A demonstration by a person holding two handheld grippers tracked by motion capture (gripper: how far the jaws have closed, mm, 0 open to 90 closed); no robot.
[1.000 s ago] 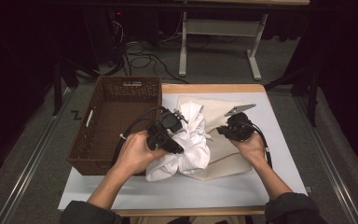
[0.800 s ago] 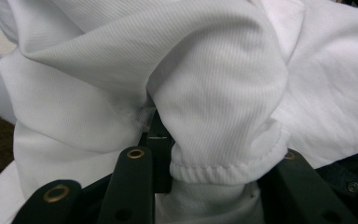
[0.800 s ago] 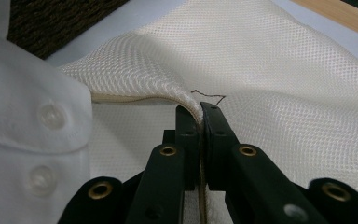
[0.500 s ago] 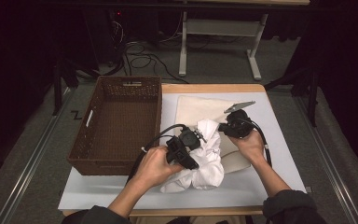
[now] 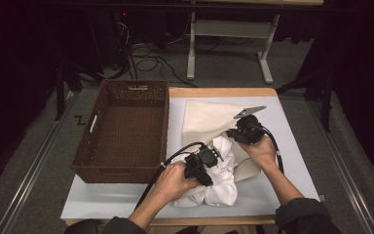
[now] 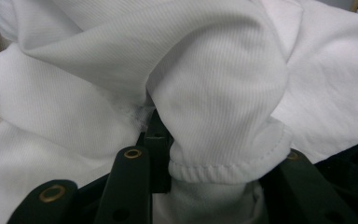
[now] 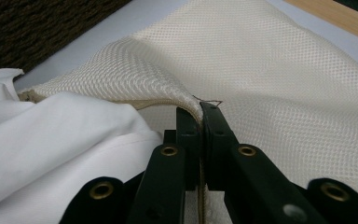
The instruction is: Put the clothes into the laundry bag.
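Partly done by the look: white garment (image 5: 217, 176) bunched at mouth of cream mesh bag (image 5: 206, 122) on worktop (image 5: 292, 161), mostly outside. Left claw (image 6: 214, 186) clamped on garment's hemmed fold, jaws just eased wider; right claw (image 7: 200, 114) pinched shut on bag's edge. Bag's inside hidden; wicker basket (image 5: 121, 134) untouched.

The garment (image 6: 214, 93) is showing a plain white, with a fine ribbed pattern running through it. The mesh bag (image 7: 279, 70) is showing a cream colour with a small dotted net pattern. The basket (image 5: 121, 131) is looking dark brown and woven. The table top (image 5: 297, 146) is appearing pale grey-white, with a light wooden edge. Both grippers are looking black, with small brass-coloured rivets.
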